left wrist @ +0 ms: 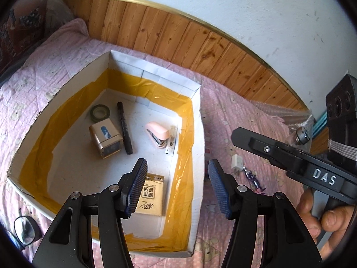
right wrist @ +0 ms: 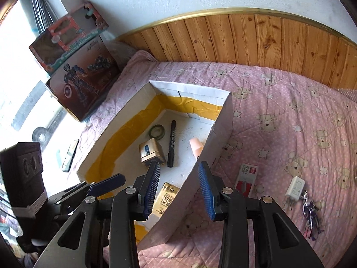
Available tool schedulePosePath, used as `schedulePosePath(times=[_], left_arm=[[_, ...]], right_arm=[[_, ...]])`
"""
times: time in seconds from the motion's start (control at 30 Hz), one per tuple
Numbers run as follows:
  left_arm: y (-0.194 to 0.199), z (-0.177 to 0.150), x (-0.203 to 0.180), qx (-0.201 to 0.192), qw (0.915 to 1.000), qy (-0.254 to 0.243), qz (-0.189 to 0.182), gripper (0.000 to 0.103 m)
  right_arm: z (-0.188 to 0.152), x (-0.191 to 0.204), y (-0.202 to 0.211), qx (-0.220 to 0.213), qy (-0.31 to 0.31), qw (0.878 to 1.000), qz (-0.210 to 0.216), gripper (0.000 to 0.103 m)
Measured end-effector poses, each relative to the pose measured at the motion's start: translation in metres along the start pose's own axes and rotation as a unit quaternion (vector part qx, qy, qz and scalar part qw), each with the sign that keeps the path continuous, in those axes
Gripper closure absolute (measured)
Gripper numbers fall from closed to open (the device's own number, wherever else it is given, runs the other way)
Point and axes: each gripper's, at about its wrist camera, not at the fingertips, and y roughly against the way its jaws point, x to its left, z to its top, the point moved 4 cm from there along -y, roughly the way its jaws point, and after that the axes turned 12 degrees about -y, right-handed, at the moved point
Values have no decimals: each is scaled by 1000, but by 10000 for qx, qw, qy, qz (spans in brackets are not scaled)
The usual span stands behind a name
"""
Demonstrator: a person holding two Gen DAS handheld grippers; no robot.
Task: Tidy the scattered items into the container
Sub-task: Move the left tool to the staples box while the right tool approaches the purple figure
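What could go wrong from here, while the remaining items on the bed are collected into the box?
1. The right gripper, open and empty, has the box wall between its fingers; moving sideways could push or tip the box on the soft quilt.
2. The white charger and purple figure lie touching; a grasp on one may drag the other.
3. The glasses beside the box could be pressed by the left gripper.

Pink bear-print quilt (right wrist: 290, 102) spread below wood panelling (right wrist: 256, 38); toy boxes (right wrist: 78, 71) stacked at its far corner, eyeglasses (left wrist: 24, 230) and phone (right wrist: 70, 155) lying near the edges.
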Motion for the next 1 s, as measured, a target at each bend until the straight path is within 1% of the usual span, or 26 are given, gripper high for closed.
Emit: schedulePosePath(times=[0.23,0.37,0.47,0.57,0.7,0.83,1.0], left_arm=[[15,1,-16,-326,9993,-158,-80,43],[23,1,-33,-530,9976,-420,-144,43],[24,-2,-51,-593,9958,-660,-226,43],[24,-6,-67,-601,9937,-895,-301,43],[20,-14,-86,-548,9910,-1162,-379,43],[10,-23,-99,-370,9901,-1271,-458,43],[-4,-36,-112,-123,9890,-1376,-536,43]], right_arm=[[-8,-11,39,-376,-117,9983,438,65],[-19,-23,59,-566,-118,9968,547,65],[-31,-36,72,-655,-152,9962,562,65],[-43,-52,82,-731,-236,9957,519,65],[-65,-82,89,-723,-493,9951,452,65],[-82,-110,87,-659,-756,9945,318,65],[-100,-155,83,-581,-1226,9907,19,65]])
